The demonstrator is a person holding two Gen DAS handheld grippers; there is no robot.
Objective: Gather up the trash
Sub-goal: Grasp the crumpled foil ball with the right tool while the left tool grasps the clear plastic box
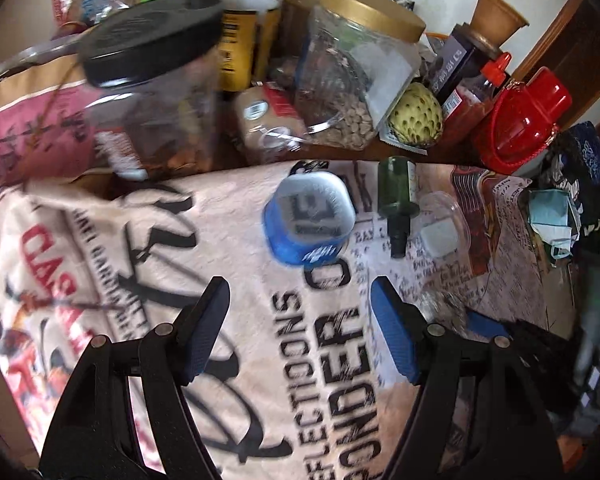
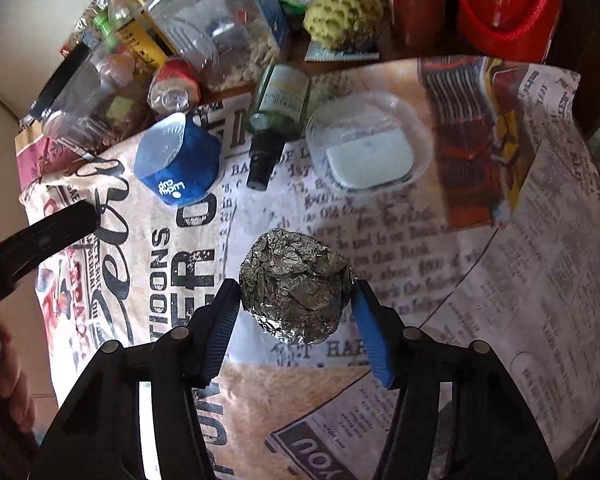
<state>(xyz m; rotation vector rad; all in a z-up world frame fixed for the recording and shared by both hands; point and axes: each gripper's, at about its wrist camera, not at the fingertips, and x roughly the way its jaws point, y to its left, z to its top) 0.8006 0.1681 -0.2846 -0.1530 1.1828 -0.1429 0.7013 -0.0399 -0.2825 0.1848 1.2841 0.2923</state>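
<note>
A crumpled foil ball [image 2: 296, 286] lies on the printed tablecloth [image 2: 500, 264] between the fingers of my right gripper [image 2: 296, 294], which is open; the blue pads flank the ball, and I cannot tell if they touch it. A blue cup [image 2: 178, 158] lies on its side, beside a green glass bottle [image 2: 276, 114] and a clear plastic tub [image 2: 370, 142]. My left gripper [image 1: 298, 294] is open and empty above the cloth, short of the blue cup [image 1: 310, 220], the green bottle [image 1: 398, 200] and the tub [image 1: 440, 226].
Jars [image 1: 356, 72], bottles, a custard apple [image 1: 416, 114] and a red plastic container [image 1: 524, 120] crowd the table's far side. A crumpled face mask [image 1: 552, 220] lies at the right. The left gripper's arm [image 2: 40, 236] shows at the left of the right wrist view.
</note>
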